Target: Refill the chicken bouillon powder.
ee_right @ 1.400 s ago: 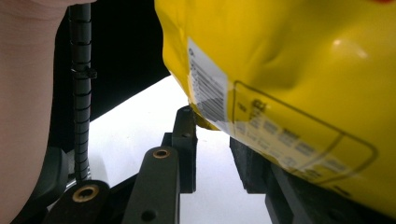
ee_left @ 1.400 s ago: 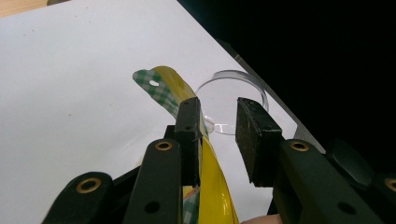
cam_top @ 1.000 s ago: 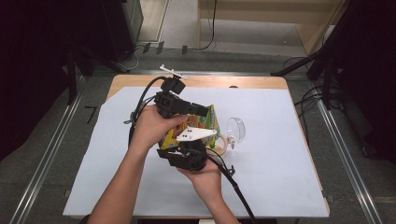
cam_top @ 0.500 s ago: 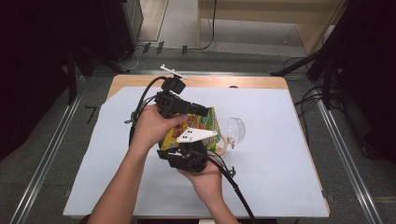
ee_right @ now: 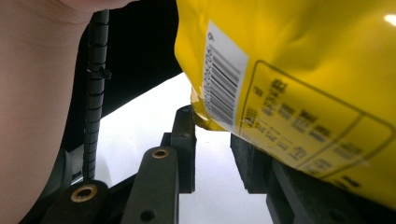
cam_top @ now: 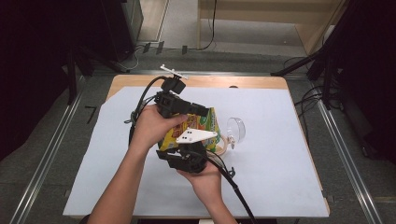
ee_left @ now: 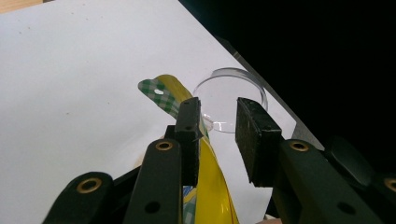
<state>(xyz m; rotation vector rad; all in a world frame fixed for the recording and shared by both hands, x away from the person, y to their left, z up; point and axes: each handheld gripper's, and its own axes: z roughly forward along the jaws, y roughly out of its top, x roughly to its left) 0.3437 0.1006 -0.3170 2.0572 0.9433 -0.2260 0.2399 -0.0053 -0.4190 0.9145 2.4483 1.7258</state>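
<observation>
A lab recording bay: white-sheeted surface [cam_top: 280, 154], floor rails [cam_top: 46, 158] either side, loose cables [cam_top: 310, 98], dark stands [cam_top: 74, 74] around.

From my station I saw a wooden table [cam_top: 140, 81] covered by a white sheet [cam_top: 280, 154], standing on a grey floor [cam_top: 42, 154]. Metal rails [cam_top: 338, 140] ran along both sides. Black cables [cam_top: 306, 100] trailed across the floor, a pale wooden cabinet [cam_top: 280, 9] stood beyond, and dark equipment [cam_top: 46, 46] flanked the edges.
</observation>
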